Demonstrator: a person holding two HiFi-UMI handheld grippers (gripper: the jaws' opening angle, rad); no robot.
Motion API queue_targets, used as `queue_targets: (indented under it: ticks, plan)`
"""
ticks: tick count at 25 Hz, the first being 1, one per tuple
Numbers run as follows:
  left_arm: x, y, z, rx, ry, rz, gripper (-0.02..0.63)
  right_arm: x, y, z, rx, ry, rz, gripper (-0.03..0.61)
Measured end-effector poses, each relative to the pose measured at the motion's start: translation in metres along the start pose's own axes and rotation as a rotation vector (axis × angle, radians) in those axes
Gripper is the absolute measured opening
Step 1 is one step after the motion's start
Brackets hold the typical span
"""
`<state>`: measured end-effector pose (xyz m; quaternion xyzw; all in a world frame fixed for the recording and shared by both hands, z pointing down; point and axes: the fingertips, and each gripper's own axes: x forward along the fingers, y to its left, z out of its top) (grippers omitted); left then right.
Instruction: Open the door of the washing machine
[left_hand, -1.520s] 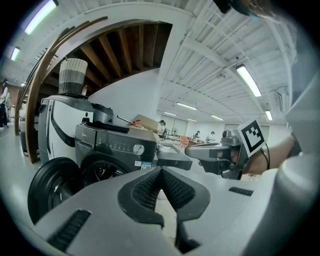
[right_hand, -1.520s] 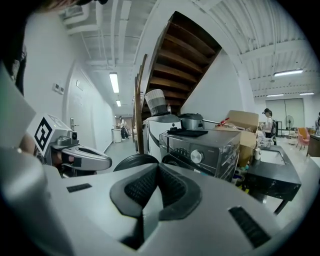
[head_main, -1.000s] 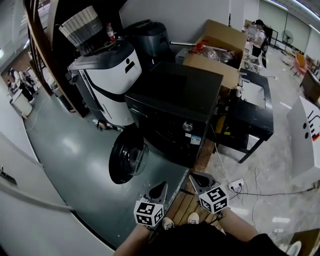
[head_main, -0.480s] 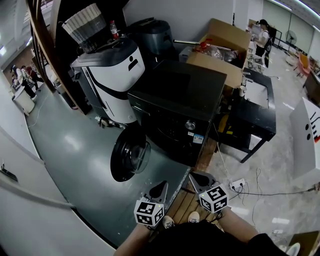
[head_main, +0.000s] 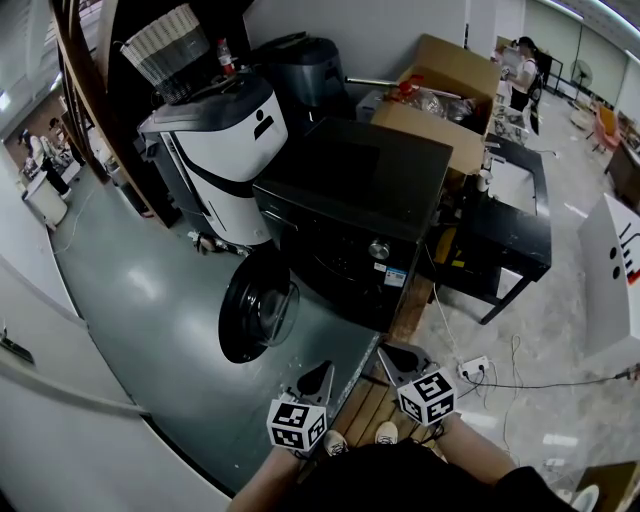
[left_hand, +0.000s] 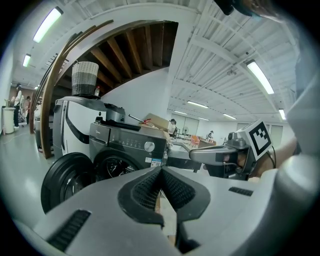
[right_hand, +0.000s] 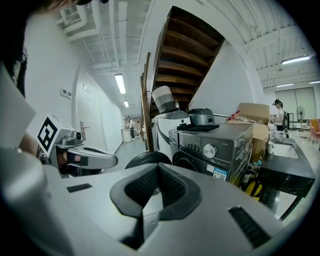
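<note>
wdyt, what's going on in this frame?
A person stands in front of the dark washing machine with a gripper in each hand. The machine's round door already hangs wide open, swung out to the side over the grey floor. The left gripper and the right gripper are both shut and empty, held close to the person's body, well short of the machine and touching nothing.

This is a large open test lab or workshop hall. A black front-loading washing machine (head_main: 350, 215) stands loose on a glossy grey painted floor (head_main: 150, 290). It is crowded by a white-and-black free-standing machine (head_main: 225, 150), an open brown cardboard box (head_main: 440, 100) and a black metal workbench (head_main: 505, 235). A white power strip (head_main: 472, 370) trails cables across the floor. Long ceiling strip lights (left_hand: 260, 76) and a brown wooden staircase underside (right_hand: 187, 47) run overhead.
</note>
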<state>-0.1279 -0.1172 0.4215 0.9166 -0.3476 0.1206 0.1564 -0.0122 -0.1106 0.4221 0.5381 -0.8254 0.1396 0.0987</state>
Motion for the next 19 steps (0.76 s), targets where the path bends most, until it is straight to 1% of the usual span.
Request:
queue_targets:
  ticks: [10, 19]
  plan:
    - [0.0051, -0.0026, 0.0004, 0.000, 0.008, -0.002, 0.018, 0.0005, -0.0043, 0.0015, 0.006, -0.001, 0.003, 0.017]
    - [0.0099, -0.0027, 0.0007, -0.006, -0.001, -0.013, 0.018, 0.0031, -0.0073, 0.0018, -0.003, -0.003, 0.003, 0.017]
